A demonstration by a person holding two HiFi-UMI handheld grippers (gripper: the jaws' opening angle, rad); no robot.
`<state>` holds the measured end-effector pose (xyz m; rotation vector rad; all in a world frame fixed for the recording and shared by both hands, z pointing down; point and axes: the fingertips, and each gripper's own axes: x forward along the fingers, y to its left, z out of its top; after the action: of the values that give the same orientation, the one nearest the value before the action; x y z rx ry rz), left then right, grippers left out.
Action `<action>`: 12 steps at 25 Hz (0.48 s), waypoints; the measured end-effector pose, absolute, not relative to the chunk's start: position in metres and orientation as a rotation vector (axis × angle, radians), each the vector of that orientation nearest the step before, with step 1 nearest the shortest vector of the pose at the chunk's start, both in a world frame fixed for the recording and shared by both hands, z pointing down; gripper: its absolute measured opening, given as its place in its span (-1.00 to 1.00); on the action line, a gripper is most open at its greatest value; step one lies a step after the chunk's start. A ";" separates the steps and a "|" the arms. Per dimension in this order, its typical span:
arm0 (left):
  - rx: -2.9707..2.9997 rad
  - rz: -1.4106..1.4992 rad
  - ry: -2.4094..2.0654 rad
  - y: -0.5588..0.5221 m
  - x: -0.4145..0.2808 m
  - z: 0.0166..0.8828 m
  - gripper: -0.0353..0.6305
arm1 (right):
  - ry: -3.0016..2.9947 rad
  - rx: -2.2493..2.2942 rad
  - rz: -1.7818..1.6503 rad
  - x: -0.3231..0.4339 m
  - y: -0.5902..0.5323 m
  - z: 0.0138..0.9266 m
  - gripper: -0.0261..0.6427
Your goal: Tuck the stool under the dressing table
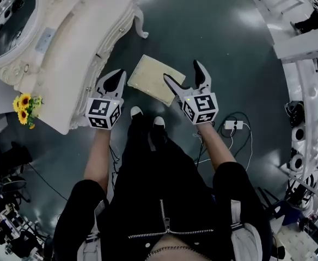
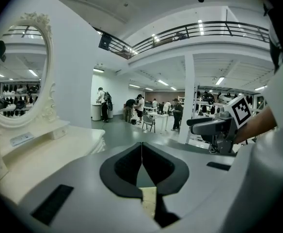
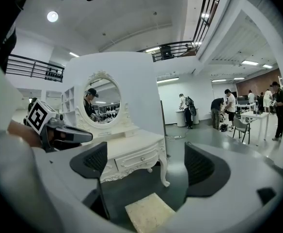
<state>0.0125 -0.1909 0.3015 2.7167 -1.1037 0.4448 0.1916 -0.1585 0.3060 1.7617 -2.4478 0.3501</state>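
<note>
The cream dressing table with its oval mirror stands at the upper left of the head view. The stool's cream square seat sits on the dark floor in front of it, clear of the table and between my grippers. My left gripper is shut and empty, just left of the seat near the table's front edge. My right gripper is open, its jaws above the seat's right side without touching it. The right gripper view looks down on the seat and across to the table. The stool's legs are hidden.
Sunflowers lie by the table's near end. A power strip with cables is on the floor at right, with white racks beyond. My shoes stand just behind the stool. People and tables are far off.
</note>
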 end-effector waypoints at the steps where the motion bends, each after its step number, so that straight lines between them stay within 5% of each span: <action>1: 2.714 0.451 -1.082 -0.191 0.017 0.308 -0.83 | -2.434 1.771 0.370 0.194 -0.157 0.312 0.52; 12: 2.668 0.531 -0.930 -0.177 0.037 0.361 -0.83 | -2.301 1.845 0.723 0.210 -0.133 0.395 0.51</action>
<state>0.0370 -0.1773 0.3605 2.6676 -0.9303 0.5310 0.2103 -0.1334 0.3948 1.8451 -2.3012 0.7228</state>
